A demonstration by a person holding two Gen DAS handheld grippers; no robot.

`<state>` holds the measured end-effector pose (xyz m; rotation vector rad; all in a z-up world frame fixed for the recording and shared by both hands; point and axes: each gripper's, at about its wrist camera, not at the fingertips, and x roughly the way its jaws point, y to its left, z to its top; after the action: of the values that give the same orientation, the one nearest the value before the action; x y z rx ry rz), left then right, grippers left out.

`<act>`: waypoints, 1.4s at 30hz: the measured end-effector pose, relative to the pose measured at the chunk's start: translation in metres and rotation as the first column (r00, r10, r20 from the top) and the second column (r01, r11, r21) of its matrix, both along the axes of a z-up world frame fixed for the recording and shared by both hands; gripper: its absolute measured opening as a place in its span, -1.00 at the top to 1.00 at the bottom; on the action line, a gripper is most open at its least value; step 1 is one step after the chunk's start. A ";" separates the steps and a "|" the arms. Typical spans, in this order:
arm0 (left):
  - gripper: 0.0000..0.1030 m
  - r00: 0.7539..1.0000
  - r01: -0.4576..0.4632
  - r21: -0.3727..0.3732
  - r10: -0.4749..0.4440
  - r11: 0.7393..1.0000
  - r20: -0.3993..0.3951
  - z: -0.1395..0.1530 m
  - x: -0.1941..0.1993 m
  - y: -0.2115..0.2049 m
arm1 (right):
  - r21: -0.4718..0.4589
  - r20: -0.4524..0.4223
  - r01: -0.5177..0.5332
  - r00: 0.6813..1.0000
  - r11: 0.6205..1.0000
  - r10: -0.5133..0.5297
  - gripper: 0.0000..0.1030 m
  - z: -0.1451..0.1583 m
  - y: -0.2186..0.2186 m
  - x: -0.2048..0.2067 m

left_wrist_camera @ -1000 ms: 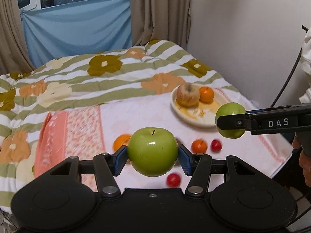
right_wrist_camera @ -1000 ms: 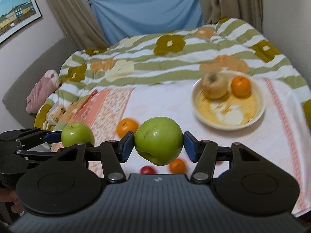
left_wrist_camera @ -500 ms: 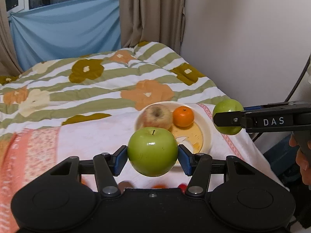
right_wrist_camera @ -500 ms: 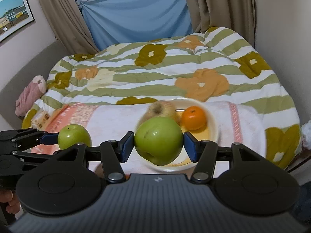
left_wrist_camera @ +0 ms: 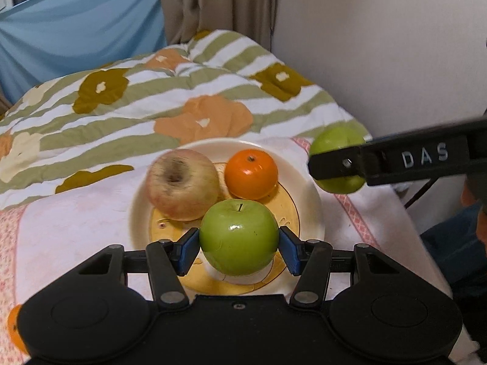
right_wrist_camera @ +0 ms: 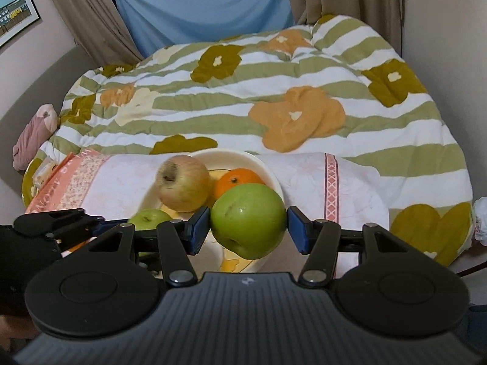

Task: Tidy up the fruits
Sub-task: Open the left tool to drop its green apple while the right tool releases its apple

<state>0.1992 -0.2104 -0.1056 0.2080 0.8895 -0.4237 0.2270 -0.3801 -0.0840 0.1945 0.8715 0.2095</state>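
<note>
Two glossy green apples are in the air, one in each black two-finger gripper. The left gripper (left_wrist_camera: 239, 245) is clamped on the first green apple (left_wrist_camera: 239, 235), its blue pads pressed against both sides, stem up, directly above the near part of the round cream plate with a yellow centre (left_wrist_camera: 307, 188). The right gripper (right_wrist_camera: 248, 228) is clamped on the second green apple (right_wrist_camera: 248, 219), which is tilted, its dimpled end turned down and toward the camera; it hangs over the plate's right rim. In the left wrist view this second apple (left_wrist_camera: 338, 159) shows just beyond the plate's right edge.

Two fruits lie on the plate: one pale red-yellow apple (left_wrist_camera: 182, 184) on its left side and one round orange tangerine (left_wrist_camera: 251, 174) at the back right, close beside each other. The plate sits on a white cloth with pink patterned borders (left_wrist_camera: 76, 222), spread over a green-striped quilt with big orange and olive flowers (right_wrist_camera: 298, 115). One more orange fruit (left_wrist_camera: 13, 328) lies on the cloth, well to the left of the plate, mostly hidden.
</note>
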 end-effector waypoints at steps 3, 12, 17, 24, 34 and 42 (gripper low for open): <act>-0.17 1.000 0.010 0.027 -0.010 1.000 -0.014 -0.012 0.004 -0.009 | 0.007 -0.012 -0.017 1.000 1.000 0.017 -0.36 -0.010 -0.002 0.010; -0.17 0.999 0.020 0.075 -0.018 0.997 -0.026 -0.025 0.007 -0.020 | 0.016 -0.028 -0.050 0.998 0.999 0.050 -0.36 -0.024 0.000 0.024; -0.17 0.999 0.023 0.082 -0.019 0.996 -0.043 -0.029 0.007 -0.020 | 0.015 -0.033 -0.060 0.998 0.998 0.061 -0.36 -0.026 0.003 0.025; -0.80 1.000 0.014 0.080 -0.014 0.997 0.001 -0.015 -0.003 -0.016 | 0.013 -0.039 -0.068 0.997 0.998 0.069 -0.36 -0.024 0.004 0.025; -0.80 0.999 -0.051 0.064 0.051 0.997 0.001 0.005 -0.015 0.013 | 0.012 -0.033 -0.075 0.997 0.997 0.076 -0.36 -0.024 0.008 0.023; -0.80 0.997 -0.079 0.054 0.079 0.995 -0.002 0.005 -0.021 0.025 | 0.015 -0.046 -0.070 0.996 0.997 0.071 -0.37 -0.033 0.009 0.027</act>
<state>0.1785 -0.1852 -0.1003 0.2208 0.9109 -0.3266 0.2536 -0.3710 -0.1169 0.1819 0.9243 0.2777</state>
